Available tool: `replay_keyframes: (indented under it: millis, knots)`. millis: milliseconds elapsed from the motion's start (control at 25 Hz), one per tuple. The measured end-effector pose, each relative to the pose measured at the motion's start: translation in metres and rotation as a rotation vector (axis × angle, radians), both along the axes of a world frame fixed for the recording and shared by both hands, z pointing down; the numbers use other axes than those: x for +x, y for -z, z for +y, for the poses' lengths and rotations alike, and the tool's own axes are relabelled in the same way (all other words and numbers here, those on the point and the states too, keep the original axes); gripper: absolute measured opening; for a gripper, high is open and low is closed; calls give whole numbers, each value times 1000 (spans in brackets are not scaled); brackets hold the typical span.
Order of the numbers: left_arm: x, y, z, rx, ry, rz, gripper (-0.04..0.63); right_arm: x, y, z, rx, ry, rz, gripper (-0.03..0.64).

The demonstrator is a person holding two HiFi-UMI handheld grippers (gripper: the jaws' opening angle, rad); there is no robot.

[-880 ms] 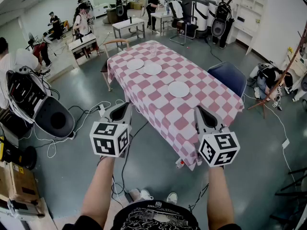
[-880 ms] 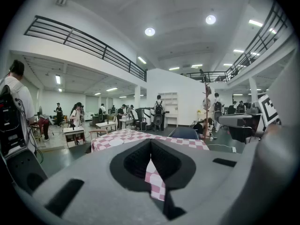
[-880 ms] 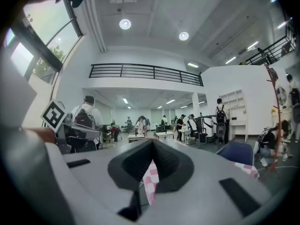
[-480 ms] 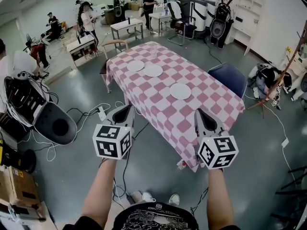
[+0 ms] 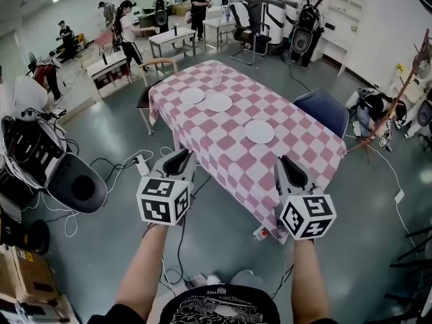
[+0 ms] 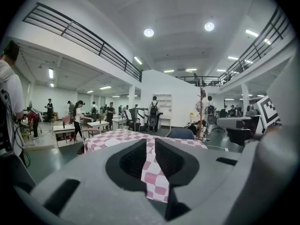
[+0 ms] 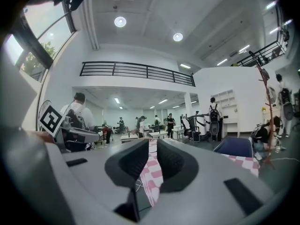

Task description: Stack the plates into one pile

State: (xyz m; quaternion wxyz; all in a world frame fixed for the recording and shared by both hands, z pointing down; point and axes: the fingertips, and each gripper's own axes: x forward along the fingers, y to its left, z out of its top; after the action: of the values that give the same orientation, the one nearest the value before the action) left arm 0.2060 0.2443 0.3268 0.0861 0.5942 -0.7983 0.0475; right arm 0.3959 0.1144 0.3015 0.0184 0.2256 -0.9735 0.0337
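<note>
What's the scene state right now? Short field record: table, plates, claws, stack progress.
table: pink-checked cloth, ahead of the person
plate count: three, white, none stacked
far plate: far end, beside middle plate
middle plate: far end
near plate: alone, nearer the person
left claw: slim gap, empty, at no plate
right claw: slim gap, empty, at no plate
stack: not started

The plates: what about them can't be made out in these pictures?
Head view: near plate, middle plate and far plate are too small to show any pattern.
Left gripper view: the left gripper covers most of the table; only one plate shows.
Right gripper view: the right gripper blocks most of the table; no plate shows.
Head view: the clear item at the table's far end, too small to identify.
</note>
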Motion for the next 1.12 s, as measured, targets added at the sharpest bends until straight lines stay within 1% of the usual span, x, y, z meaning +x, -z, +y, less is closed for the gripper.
replay_keyframes:
  millis: [120,320,520,600,840,1120]
  knots:
    - [-10,-3,-4,12,-11,21,105,-10,-2,-3,-10,-3,1,96]
    - [-24,-5,-16,26,-19,40,166,-23,-3,-15,-18,-12,-3,141]
    - [-46,-7,-39,23,-35,57,191,-42,-6,-36,-35,-24,-9,173]
    - [-58,-7,-50,23,-35,53,200,-53,-7,-47,-40,-28,-10,194]
    - [-99,-13,-101,26,-31,44,236,-88,-16,-94,-49,-44,-12,219]
    - [-151,-16,-181,30,-79,51,252,-136,-26,-169,-75,-89,-10,227]
